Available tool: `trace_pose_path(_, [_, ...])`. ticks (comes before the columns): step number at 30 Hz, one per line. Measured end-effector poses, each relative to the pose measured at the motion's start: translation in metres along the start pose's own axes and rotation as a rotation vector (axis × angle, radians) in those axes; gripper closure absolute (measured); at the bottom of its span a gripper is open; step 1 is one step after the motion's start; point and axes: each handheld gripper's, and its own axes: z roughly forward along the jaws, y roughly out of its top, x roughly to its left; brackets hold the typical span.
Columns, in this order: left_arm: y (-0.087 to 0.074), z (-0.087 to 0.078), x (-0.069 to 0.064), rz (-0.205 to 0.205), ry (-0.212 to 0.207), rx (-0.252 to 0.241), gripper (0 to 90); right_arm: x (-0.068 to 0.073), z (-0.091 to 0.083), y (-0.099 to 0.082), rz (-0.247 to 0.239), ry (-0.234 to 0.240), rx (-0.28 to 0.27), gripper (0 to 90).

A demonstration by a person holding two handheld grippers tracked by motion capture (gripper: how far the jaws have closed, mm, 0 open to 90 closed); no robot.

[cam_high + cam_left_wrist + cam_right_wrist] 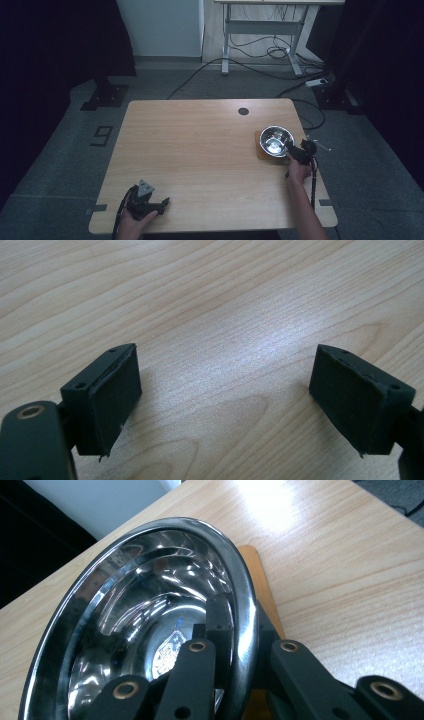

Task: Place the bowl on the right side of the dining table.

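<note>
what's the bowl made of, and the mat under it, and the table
Bowl: metal, likely stainless steel, polished; it mirrors the light and the room. Mat: looks like wood or cork, matte orange-brown; too little shows to say which. Table: pale wood grain, smooth with a soft sheen, possibly laminate.
</note>
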Motion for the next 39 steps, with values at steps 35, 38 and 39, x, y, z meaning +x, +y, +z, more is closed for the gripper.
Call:
trace_pose_path(35, [0.000,0.000,0.000,0.000,0.000,0.000,13.1,0.013,-0.019,0.002,-0.108,-0.021,-0.042,38.6])
trace_pose_path(38, [0.000,0.000,0.000,0.001,0.000,0.000,13.1,0.016,-0.021,0.000,-0.138,-0.027,-0.017,36.0])
trace_pose_path(39, [0.000,0.000,0.000,0.002,-0.001,0.000,13.1,0.017,-0.021,-0.001,-0.143,-0.026,-0.012,35.6])
